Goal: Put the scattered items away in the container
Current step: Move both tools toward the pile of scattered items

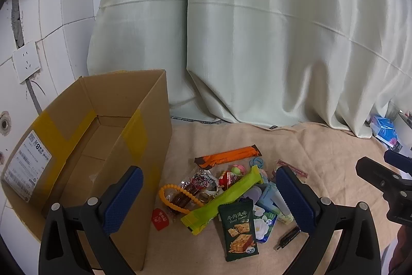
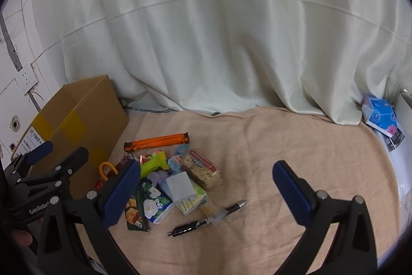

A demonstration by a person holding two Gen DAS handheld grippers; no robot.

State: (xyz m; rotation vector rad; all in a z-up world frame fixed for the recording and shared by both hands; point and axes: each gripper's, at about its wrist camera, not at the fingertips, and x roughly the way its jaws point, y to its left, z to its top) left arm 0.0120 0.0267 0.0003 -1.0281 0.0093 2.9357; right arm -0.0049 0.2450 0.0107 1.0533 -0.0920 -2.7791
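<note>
An open cardboard box (image 1: 103,135) stands at the left on a beige cloth (image 2: 283,141). Beside it lies a pile of small items: an orange wrapper (image 1: 229,155), a long green packet (image 1: 224,197), a dark green cracker packet (image 1: 238,228), a yellow bead bracelet (image 1: 170,193) and a red tag (image 1: 161,218). The right wrist view adds a white charger plug (image 2: 180,188), a clear snack pack (image 2: 203,168) and a black pen (image 2: 206,219). My left gripper (image 1: 209,197) hovers open above the pile. My right gripper (image 2: 206,192) is open too, to the pile's right, holding nothing.
A pale curtain (image 1: 257,43) hangs behind the cloth. A blue tissue pack (image 2: 381,117) lies at the far right edge. A wall socket (image 1: 27,63) sits on the tiled wall behind the box. Bare cloth stretches to the right of the pile.
</note>
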